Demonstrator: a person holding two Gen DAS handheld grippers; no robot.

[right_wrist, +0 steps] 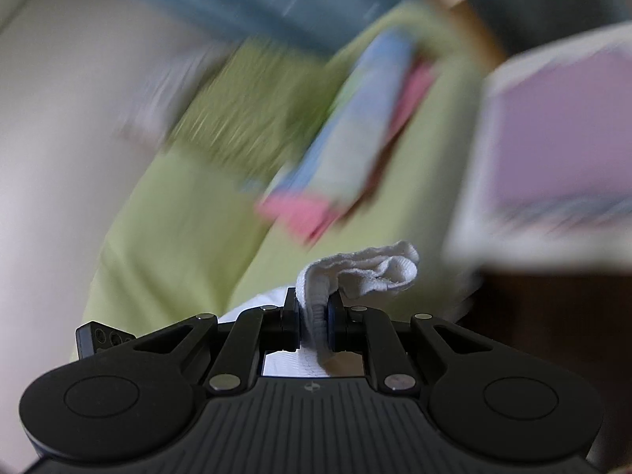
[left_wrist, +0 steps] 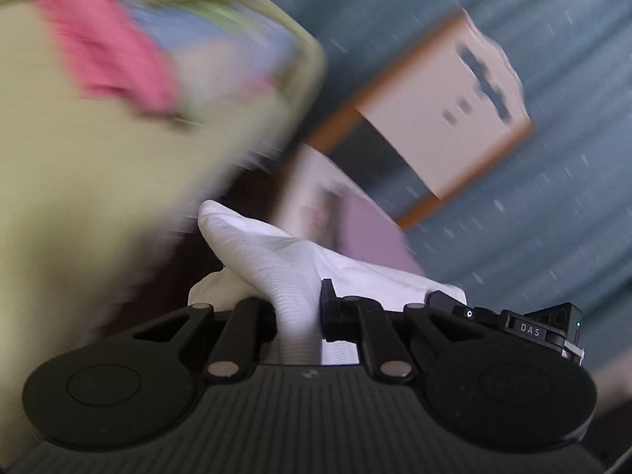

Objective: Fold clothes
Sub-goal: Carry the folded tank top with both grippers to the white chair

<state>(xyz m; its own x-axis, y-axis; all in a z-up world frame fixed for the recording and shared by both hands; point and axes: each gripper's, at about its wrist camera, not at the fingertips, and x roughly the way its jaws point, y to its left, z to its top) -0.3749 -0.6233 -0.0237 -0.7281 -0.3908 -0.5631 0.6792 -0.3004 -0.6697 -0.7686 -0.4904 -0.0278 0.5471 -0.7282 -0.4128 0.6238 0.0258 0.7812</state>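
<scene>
Left wrist view: left gripper pinches the white garment; right gripper pinches its ribbed hem; blurred surroundings suggest speed, so thin cloth could slip free.

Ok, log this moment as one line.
left tool: shut on white garment | right tool: shut on white garment's ribbed edge | background: green surface, folded pile, motion-blurred
</scene>
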